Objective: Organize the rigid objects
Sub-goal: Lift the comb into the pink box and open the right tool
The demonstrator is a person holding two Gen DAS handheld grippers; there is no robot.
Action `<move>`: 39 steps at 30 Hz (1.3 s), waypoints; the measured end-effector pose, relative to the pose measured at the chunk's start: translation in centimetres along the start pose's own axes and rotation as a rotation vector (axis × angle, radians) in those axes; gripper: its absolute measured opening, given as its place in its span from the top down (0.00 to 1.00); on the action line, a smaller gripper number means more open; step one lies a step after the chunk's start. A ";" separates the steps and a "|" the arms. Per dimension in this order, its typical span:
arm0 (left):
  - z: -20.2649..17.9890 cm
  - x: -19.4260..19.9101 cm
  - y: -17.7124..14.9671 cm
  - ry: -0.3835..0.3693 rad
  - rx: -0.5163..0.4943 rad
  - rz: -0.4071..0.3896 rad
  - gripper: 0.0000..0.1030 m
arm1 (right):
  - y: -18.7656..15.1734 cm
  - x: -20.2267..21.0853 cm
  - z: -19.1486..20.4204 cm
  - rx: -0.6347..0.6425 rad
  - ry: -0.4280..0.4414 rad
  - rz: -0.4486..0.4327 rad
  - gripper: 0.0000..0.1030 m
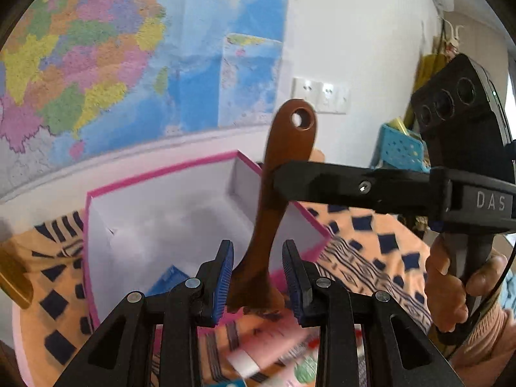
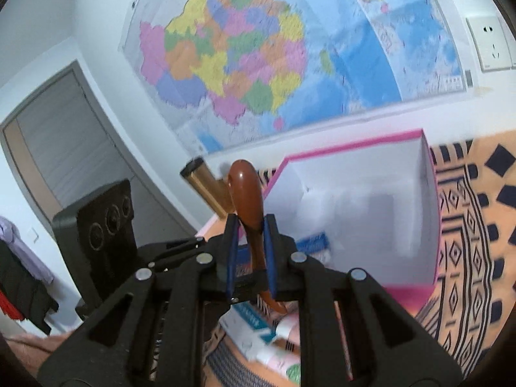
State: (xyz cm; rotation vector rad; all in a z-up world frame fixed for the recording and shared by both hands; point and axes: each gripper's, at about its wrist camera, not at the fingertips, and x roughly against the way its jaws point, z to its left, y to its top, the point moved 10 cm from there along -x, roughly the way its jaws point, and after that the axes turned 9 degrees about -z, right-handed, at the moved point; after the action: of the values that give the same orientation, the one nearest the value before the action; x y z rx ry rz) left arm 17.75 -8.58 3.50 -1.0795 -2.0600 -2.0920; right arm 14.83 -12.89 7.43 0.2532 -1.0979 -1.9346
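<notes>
A brown wooden spatula [image 1: 277,200] stands nearly upright in the air, its handle end with the hanging hole at the top and its wider blade pointing down over the near edge of a pink-rimmed white box [image 1: 161,225]. The right gripper [image 2: 251,251] has its blue-padded fingers closed on the spatula's handle; in the left wrist view the same gripper reaches in from the right and its black fingers [image 1: 309,180] clamp the handle partway up. The person's right hand [image 1: 451,287] grips that tool's stem at the right edge.

The left gripper [image 1: 258,277] is parted, its two blue ribbed pads on either side of the spatula's blade with a gap on each side, touching nothing.

The box is open at the top, white inside, and a blue object [image 1: 167,279] lies in its near corner; it is too blurred to name. The box rests on an orange cloth with dark blue diamonds and stripes [image 2: 467,225]. Near the grippers, on the cloth, lie blurred pink and white packages [image 1: 267,348] and a white and blue carton [image 2: 251,322].

A gold cylinder with a dark end [image 2: 203,183] stands tilted beyond the box's left corner. A large coloured wall map [image 2: 274,58] covers the wall behind, with white wall sockets [image 1: 321,95] beside it, and a turquoise perforated basket [image 1: 400,148] sits off to the right. A grey door [image 2: 64,135] shows at the left.
</notes>
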 end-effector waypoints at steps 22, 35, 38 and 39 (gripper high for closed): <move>3.8 -8.1 -3.9 0.072 0.020 0.173 0.70 | -3.1 -6.3 -10.0 -0.194 -0.131 0.092 0.83; 1.9 -5.0 -4.4 0.048 -0.013 0.102 0.66 | -2.7 -1.0 -11.4 0.049 -0.411 0.060 0.60; 1.2 -3.9 -4.7 0.037 -0.021 0.075 0.63 | -2.9 0.5 -10.7 0.084 -0.401 0.049 0.60; 1.0 -3.5 -4.8 0.032 -0.022 0.068 0.63 | -3.0 0.8 -10.5 0.093 -0.398 0.047 0.60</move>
State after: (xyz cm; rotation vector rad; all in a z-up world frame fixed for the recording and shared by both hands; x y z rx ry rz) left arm 18.64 -8.66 -2.43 -1.0953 -1.9619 -2.0914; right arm 18.30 -19.10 -0.89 -0.1145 -1.4386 -1.9413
